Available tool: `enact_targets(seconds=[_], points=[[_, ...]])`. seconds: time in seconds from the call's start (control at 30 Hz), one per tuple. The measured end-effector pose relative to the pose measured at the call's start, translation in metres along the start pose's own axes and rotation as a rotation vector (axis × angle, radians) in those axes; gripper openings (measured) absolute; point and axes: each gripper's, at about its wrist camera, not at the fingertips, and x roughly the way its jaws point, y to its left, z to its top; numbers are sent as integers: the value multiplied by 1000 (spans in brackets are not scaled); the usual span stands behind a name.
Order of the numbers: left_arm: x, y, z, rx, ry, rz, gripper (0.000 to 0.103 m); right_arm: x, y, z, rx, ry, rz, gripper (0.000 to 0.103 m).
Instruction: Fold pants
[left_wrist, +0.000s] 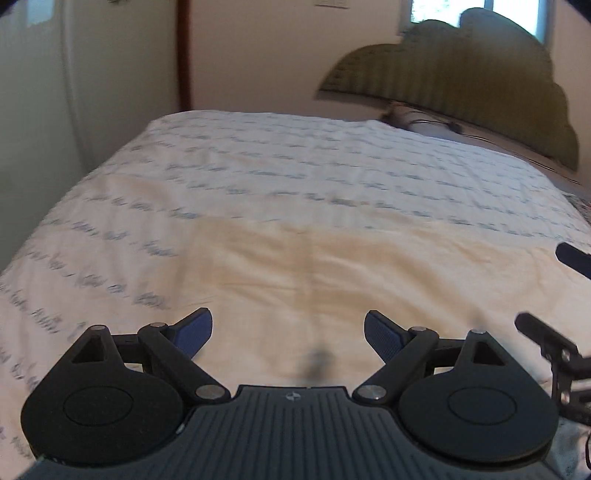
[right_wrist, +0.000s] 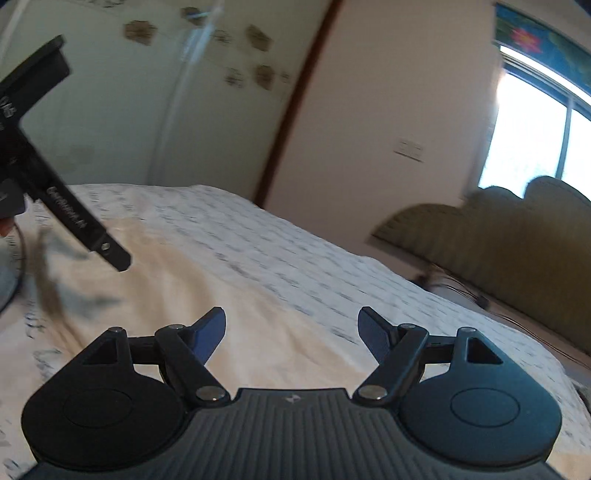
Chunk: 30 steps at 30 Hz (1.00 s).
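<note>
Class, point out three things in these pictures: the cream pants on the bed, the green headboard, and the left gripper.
cream pants (left_wrist: 332, 266), left wrist view, on the flat cloth's middle.
green headboard (left_wrist: 461, 74), left wrist view, on its ribbed padding.
left gripper (left_wrist: 288, 332), left wrist view, midway between its open fingers.

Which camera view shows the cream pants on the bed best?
The left wrist view: the cream pants lie spread across its centre, ahead of the open left hand-held gripper. The right wrist view shows them only obliquely, blurred, partly behind the right hand-held gripper.
</note>
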Motion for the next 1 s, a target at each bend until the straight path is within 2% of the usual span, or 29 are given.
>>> enact_targets(seconds=[0.07,0.13,0.17,0.27,0.37,0.5,0.57,0.63,0.67,0.7,0.73,0.77,0.87,0.93,0.97,1.0], points=[[-4,36,-3,-58,12,54,92,13,39,14,-44,-20,109,79],[-4,73,-6,-147,45,68,92,26,78,26,-89,-21,210,79],[-3,86,-7,-187,60,54,92,31,99,30,-115,-18,252,78],[-1,122,-10,-330,103,-66,92,46,143,43,-190,-18,321,78],[8,133,-11,-416,149,-189,92,61,173,50,-245,8,328,78],[21,131,-14,-453,179,-331,92,76,207,46,-395,48,212,78],[31,133,-15,-502,206,-414,92,80,219,41,-477,53,147,78],[46,136,-16,-566,242,-489,96,82,230,38,-520,49,122,77],[52,138,-17,-598,253,-514,97,84,236,37,-535,41,111,75],[59,141,-17,-632,261,-542,97,85,238,37,-545,37,110,66],[65,143,-18,-668,270,-569,97,88,239,39,-539,37,118,52],[70,145,-19,-704,279,-594,97,91,238,42,-523,42,128,46],[85,150,-18,-779,270,-662,96,96,232,48,-485,45,130,33],[90,150,-19,-814,256,-684,90,97,227,53,-444,37,139,25],[93,150,-18,-824,255,-685,83,93,221,54,-407,41,154,22],[96,150,-18,-832,256,-680,67,94,216,56,-372,50,172,21]])
